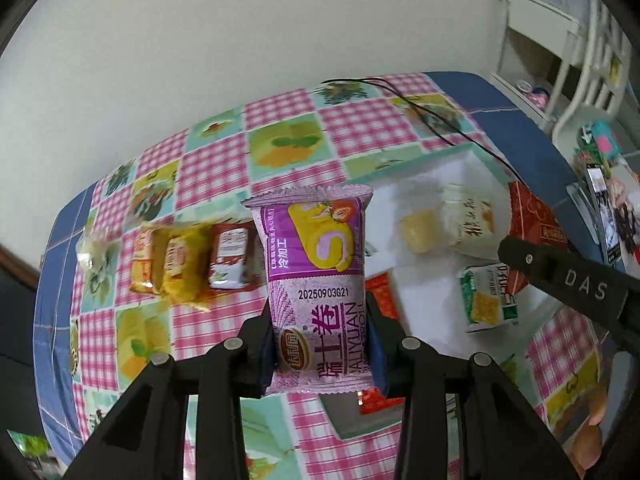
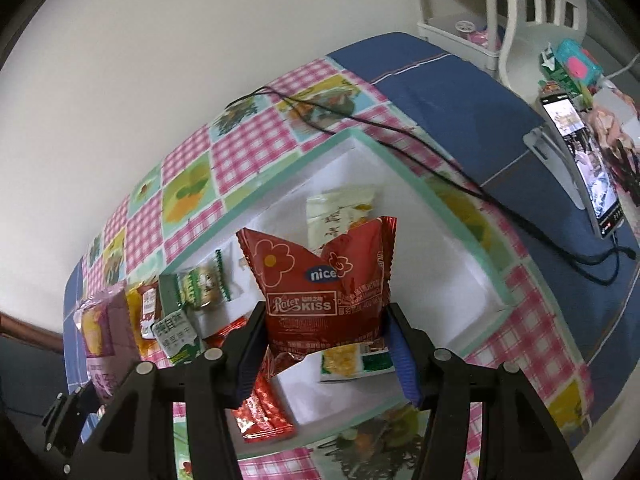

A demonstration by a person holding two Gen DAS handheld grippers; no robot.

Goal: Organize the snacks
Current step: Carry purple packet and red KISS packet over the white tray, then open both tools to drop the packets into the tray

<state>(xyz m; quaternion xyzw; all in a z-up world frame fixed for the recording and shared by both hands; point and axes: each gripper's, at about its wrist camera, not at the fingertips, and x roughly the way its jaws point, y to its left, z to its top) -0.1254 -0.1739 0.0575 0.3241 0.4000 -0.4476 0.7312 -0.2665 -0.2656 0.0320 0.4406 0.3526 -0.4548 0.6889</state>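
My left gripper (image 1: 322,344) is shut on a purple swiss-roll packet (image 1: 316,280) and holds it upright above the checked tablecloth. The same packet shows in the right wrist view (image 2: 102,332) at the far left. My right gripper (image 2: 324,344) is shut on a red Rater Kiss packet (image 2: 324,280), held above a white tray with a green rim (image 2: 404,172). In the tray lie a pale packet (image 2: 340,216), green-and-white packets (image 2: 204,284) and a red foil packet (image 2: 260,408). The tray also shows in the left wrist view (image 1: 440,152).
Yellow packets (image 1: 172,264) and a red-white packet (image 1: 228,258) lie in a row on the cloth left of the tray. A black cable (image 2: 400,132) runs across the table's far side. A phone on a stand (image 2: 580,168) stands at the right. White shelves (image 2: 480,8) stand behind.
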